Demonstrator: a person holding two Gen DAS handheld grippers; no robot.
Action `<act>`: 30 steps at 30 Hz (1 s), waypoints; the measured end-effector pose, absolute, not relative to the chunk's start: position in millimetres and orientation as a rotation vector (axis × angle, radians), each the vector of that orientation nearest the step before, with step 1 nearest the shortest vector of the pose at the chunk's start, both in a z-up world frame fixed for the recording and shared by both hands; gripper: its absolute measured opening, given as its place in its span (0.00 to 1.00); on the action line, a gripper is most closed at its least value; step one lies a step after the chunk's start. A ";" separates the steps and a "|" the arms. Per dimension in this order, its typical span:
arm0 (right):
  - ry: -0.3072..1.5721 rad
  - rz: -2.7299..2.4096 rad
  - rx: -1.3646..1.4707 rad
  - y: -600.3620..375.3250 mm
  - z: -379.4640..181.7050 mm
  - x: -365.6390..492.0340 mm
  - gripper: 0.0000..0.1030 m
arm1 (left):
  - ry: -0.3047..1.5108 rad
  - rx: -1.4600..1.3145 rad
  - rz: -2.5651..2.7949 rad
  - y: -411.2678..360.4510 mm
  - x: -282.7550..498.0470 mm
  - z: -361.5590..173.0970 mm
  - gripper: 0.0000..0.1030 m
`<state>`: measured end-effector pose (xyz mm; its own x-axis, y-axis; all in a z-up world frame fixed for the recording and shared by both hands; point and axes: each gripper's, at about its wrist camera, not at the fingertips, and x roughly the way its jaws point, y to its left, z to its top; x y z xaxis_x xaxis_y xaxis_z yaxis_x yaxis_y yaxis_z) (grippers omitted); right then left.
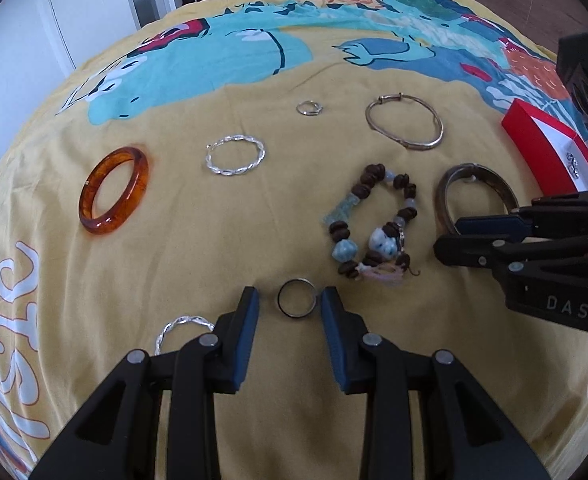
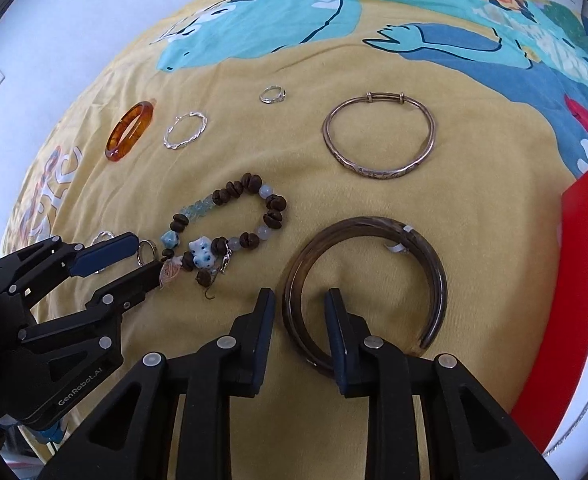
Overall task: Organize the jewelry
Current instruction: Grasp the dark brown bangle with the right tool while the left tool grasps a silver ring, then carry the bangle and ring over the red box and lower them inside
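Note:
A small dark ring (image 1: 296,317) lies on the yellow bedspread (image 1: 197,248) between the fingertips of my left gripper (image 1: 289,304), which is open and apart from it; the right wrist view shows the same ring (image 2: 145,250) inside the left gripper (image 2: 145,254). My right gripper (image 2: 300,304) points down over a dark brown bangle (image 2: 434,280). Its two fingers straddle the bangle's near-left rim, with a gap showing on both sides. In the left wrist view the right gripper (image 1: 450,236) reaches in from the right over that bangle (image 1: 478,170).
Spread on the bedspread are an amber bangle (image 1: 89,196), a twisted silver bracelet (image 1: 259,152), a small silver ring (image 1: 309,108), a gold bangle (image 1: 414,144), a beaded bracelet (image 1: 340,234) and a second twisted silver piece (image 1: 173,328). An open red box (image 2: 574,260) stands at the right.

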<state>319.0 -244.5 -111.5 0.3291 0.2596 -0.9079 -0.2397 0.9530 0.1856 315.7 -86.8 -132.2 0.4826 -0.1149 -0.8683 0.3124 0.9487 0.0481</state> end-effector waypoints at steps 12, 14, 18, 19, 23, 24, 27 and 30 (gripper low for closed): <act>1.163 0.337 0.100 -251.1 -101.7 320.2 0.08 | 1.013 0.196 -0.267 -86.0 309.0 -113.0 0.18; 1.145 0.342 0.110 -253.8 -94.8 314.6 0.08 | 1.005 0.187 -0.265 -85.2 306.8 -105.6 0.18; 1.114 0.350 0.135 -256.0 -79.4 306.0 0.07 | 0.990 0.170 -0.263 -84.1 300.5 -90.2 0.18; 1.106 0.354 0.148 -256.2 -74.7 303.4 0.07 | 0.987 0.165 -0.263 -84.0 299.2 -86.1 0.18; 1.072 0.363 0.187 -262.5 -55.8 292.9 0.07 | 0.974 0.144 -0.259 -82.2 290.9 -67.3 0.18; 1.062 0.364 0.198 -262.4 -50.9 290.6 0.07 | 0.968 0.142 -0.259 -82.6 288.3 -61.7 0.18; 1.026 0.361 0.225 -266.8 -31.2 281.7 0.07 | 0.956 0.141 -0.267 -85.5 279.5 -47.2 0.18; 0.990 0.344 0.243 -275.1 -11.8 272.4 0.07 | 0.946 0.143 -0.290 -96.3 270.5 -33.5 0.18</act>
<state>272.4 -275.1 -11.8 0.5022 0.3903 -0.7717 -0.1721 0.9196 0.3531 270.5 -96.3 -33.5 0.5495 -0.1822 -0.8154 0.3063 0.9519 -0.0063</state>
